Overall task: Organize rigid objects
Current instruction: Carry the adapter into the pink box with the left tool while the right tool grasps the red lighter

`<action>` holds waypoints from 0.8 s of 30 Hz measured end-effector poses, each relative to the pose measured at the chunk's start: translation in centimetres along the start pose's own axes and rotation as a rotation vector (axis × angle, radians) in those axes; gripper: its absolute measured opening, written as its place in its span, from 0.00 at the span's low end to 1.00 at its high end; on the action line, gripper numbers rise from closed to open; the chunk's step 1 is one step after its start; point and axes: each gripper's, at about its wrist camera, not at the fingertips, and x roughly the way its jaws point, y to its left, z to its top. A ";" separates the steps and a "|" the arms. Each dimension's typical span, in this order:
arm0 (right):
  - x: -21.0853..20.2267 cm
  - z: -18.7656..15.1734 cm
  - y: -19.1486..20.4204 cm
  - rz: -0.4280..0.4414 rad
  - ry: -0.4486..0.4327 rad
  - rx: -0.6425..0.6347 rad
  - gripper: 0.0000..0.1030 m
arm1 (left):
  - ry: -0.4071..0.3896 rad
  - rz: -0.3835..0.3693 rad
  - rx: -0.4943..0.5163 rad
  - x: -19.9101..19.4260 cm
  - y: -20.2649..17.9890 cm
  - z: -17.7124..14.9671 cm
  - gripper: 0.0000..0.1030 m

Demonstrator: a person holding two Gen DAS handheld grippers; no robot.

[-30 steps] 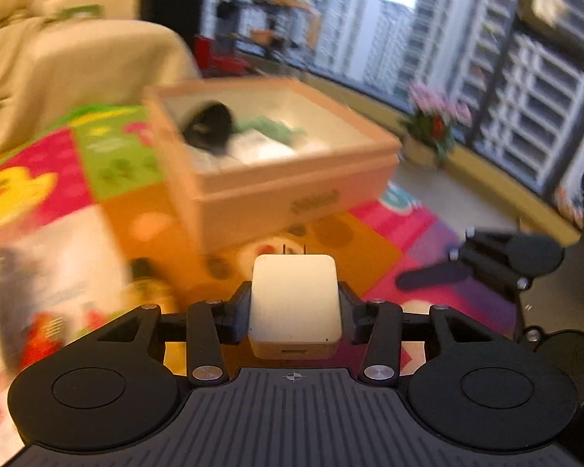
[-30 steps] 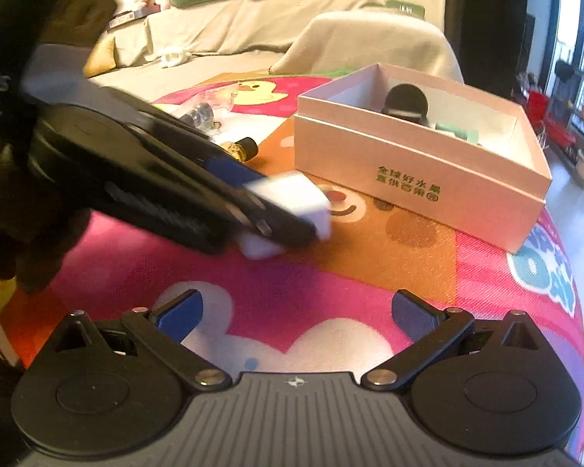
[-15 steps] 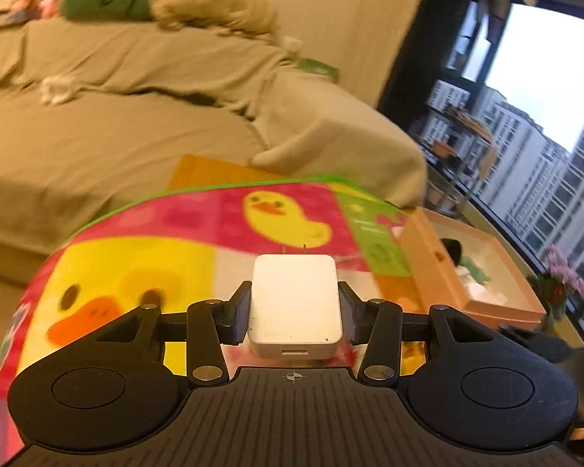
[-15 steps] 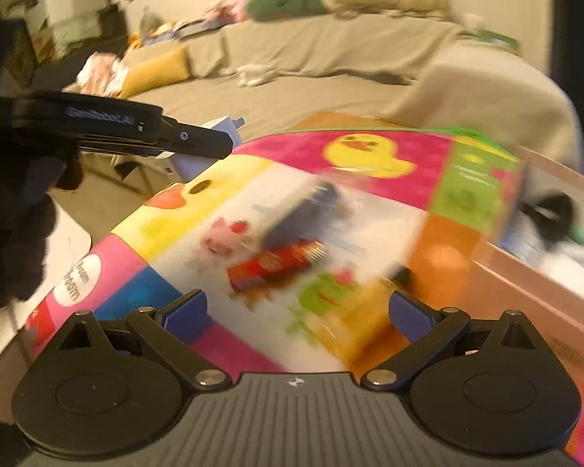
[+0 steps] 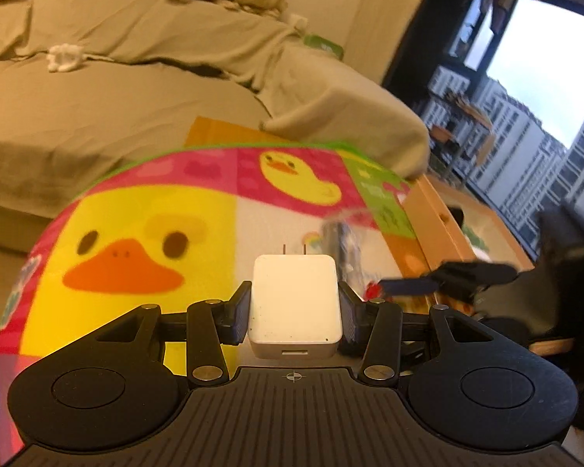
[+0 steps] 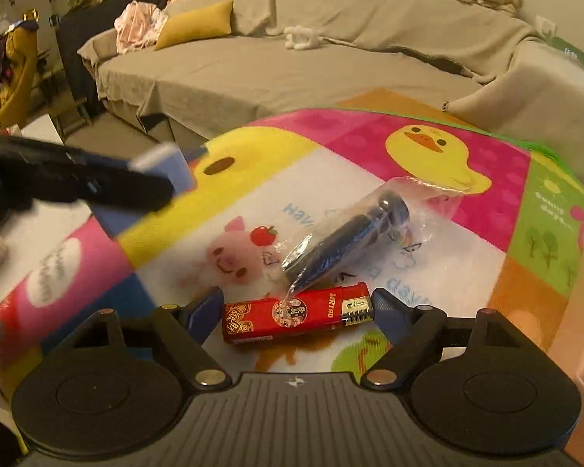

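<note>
On my left, the left gripper (image 5: 295, 307) is clenching the white plug-in charger (image 5: 295, 303) between its pads, prongs pointing away from me, and carrying it above the duck-print play mat (image 5: 136, 210). A second ago this view was facing the cardboard box (image 5: 428, 222) head-on; now I am looking across the mat toward the sofa (image 5: 136, 89), with the box pushed off to the right edge. So the charger is not going into the box yet, I judge.

Moving right, the right gripper (image 6: 296, 311) has swung away from the box too and is now sitting over the loose items. Its jaws have just been closing and are bracketing the red lighter (image 6: 296, 317), which is lying flat on the mat; the pads are not pressing it, so that gripper is still released. Just beyond the lighter, a dark object in a clear plastic bag (image 6: 350, 241) is resting on the mat. I reckon the lighter is the next pick, box-bound.
</note>
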 end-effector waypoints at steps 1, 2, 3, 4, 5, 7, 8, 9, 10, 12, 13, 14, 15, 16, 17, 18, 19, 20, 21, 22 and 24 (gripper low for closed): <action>-0.7 -0.3 0.1 -0.012 -0.009 0.004 0.80 | 0.015 -0.009 0.008 0.2 -0.5 -0.3 0.48; -1.6 -0.8 0.2 -0.023 -0.015 0.011 0.80 | 0.033 -0.027 0.021 0.4 -1.1 -0.6 0.48; -2.8 -1.4 0.3 -0.025 -0.019 0.023 0.80 | 0.050 -0.046 0.032 0.5 -1.6 -1.0 0.48; -4.0 -1.9 0.2 -0.025 -0.026 0.033 0.80 | 0.071 -0.066 0.042 0.8 -2.3 -1.4 0.48; -5.4 -2.6 0.2 -0.028 -0.037 0.042 0.80 | 0.091 -0.085 0.052 1.1 -3.0 -1.7 0.48; -8.2 -4.1 -0.3 -0.062 -0.066 0.065 0.80 | 0.136 -0.130 0.085 1.8 -4.8 -2.3 0.48; -9.7 -4.9 -0.8 -0.087 -0.081 0.082 0.80 | 0.154 -0.152 0.107 2.1 -5.8 -2.4 0.48; -11.1 -5.7 -1.4 -0.123 -0.094 0.102 0.80 | 0.168 -0.176 0.133 2.4 -6.9 -2.5 0.48; -12.4 -6.4 -1.9 -0.162 -0.108 0.121 0.80 | 0.175 -0.195 0.155 2.6 -8.0 -2.4 0.48; -15.1 -8.1 -3.3 -0.253 -0.141 0.170 0.80 | 0.172 -0.235 0.200 3.0 -10.2 -1.7 0.48; -16.4 -8.9 -4.1 -0.295 -0.157 0.200 0.80 | 0.164 -0.256 0.221 3.3 -11.5 -1.0 0.48; -17.2 -9.4 -4.9 -0.330 -0.169 0.226 0.80 | 0.154 -0.275 0.243 3.6 -12.8 -0.2 0.48; -18.3 -10.1 -5.7 -0.368 -0.186 0.254 0.80 | 0.139 -0.293 0.268 3.9 -14.1 0.8 0.48; -19.3 -10.7 -6.4 -0.403 -0.205 0.275 0.80 | 0.119 -0.305 0.294 4.4 -15.7 1.9 0.48; -20.1 -11.3 -6.9 -0.436 -0.225 0.288 0.80 | 0.101 -0.310 0.316 5.1 -17.0 2.9 0.48; -20.7 -11.7 -7.4 -0.463 -0.243 0.298 0.80 | 0.083 -0.307 0.332 6.2 -18.6 4.1 0.48; -21.1 -12.2 -7.9 -0.486 -0.260 0.309 0.80 | 0.076 -0.304 0.334 7.2 -19.7 5.0 0.48; -21.4 -12.6 -8.3 -0.502 -0.273 0.323 0.80 | 0.084 -0.307 0.323 8.7 -20.9 6.0 0.48; -21.6 -12.9 -8.7 -0.509 -0.284 0.339 0.80 | 0.106 -0.314 0.305 10.1 -21.8 6.6 0.48; -21.8 -13.2 -9.1 -0.508 -0.292 0.355 0.80 | 0.141 -0.315 0.278 12.0 -22.6 7.3 0.48; -21.7 -13.9 -9.7 -0.499 -0.293 0.378 0.80 | 0.198 -0.269 0.249 15.2 -23.9 7.9 0.48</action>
